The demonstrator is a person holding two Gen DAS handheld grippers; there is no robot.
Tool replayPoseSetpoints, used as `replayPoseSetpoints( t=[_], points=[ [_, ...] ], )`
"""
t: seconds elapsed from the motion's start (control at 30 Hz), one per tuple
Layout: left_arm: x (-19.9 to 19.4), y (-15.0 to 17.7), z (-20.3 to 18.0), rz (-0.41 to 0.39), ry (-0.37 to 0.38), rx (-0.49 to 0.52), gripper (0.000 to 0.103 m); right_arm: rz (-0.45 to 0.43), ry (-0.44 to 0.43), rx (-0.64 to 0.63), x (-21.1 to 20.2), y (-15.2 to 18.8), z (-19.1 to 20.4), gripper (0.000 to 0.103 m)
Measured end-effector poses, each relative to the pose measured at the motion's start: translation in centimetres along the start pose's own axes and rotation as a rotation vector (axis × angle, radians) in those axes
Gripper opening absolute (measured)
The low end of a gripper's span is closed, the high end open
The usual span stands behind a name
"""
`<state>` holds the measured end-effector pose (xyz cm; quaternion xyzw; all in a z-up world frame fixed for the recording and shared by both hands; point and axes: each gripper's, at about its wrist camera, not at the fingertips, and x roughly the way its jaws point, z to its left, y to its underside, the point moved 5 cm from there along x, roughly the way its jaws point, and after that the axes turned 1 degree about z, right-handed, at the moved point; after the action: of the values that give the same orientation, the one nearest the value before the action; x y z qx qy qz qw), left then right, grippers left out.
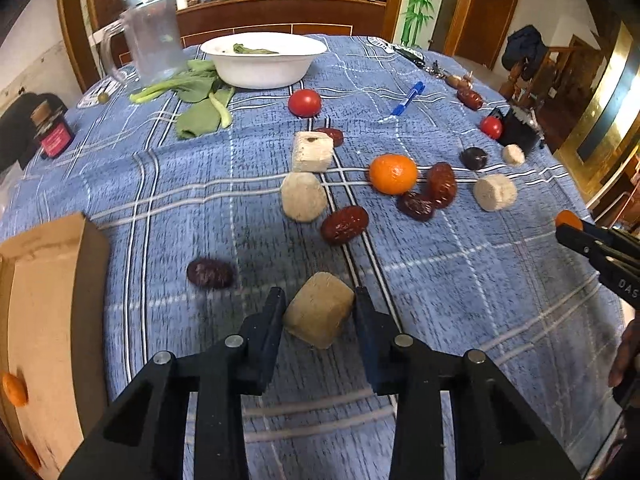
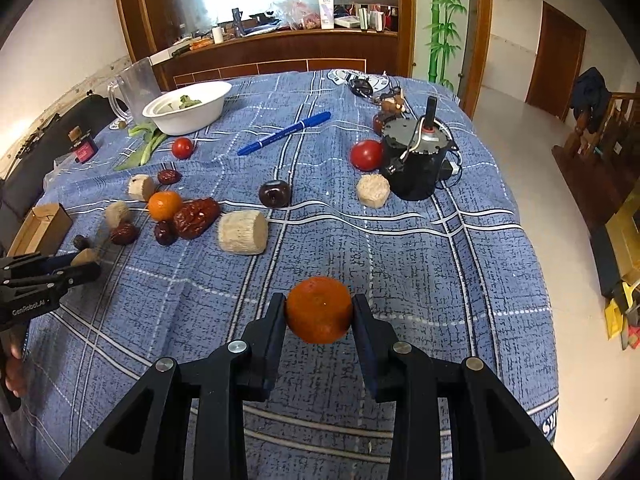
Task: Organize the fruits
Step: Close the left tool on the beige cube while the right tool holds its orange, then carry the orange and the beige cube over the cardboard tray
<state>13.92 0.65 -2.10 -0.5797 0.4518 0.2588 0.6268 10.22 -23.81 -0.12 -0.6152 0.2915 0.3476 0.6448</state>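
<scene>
The left gripper [image 1: 320, 300] clamps a rough tan block [image 1: 319, 310], the right gripper [image 2: 319, 306] a dimpled orange mandarin [image 2: 319, 309], above blue plaid cloth [image 2: 420, 264].

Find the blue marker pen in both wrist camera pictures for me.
Left wrist view: the blue marker pen lies upper right of centre, right of a red tomato.
Right wrist view: the same pen lies upper centre, slanting up to the right.
Shared landmark: the white round bowl holding green leaves, left of the pen in both.
</scene>
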Motion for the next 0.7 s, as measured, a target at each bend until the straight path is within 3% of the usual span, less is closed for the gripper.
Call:
replayPoseSetpoints(
  t=[0.37, 0.7],
  points=[
    [-5.2, 4.3, -1.1, -0.032, 0.083, -0.036, 0.033, -0.017, 0.011, -0.007, -3.3, 1.8, 2.3, 0.035],
    [-9.2, 6.5, 2.4, -0.081, 0.051, -0.095, 0.033, -0.001, -0.032, -0.057, -4.0, 3.9, 7.9, 0.035]
  ],
)
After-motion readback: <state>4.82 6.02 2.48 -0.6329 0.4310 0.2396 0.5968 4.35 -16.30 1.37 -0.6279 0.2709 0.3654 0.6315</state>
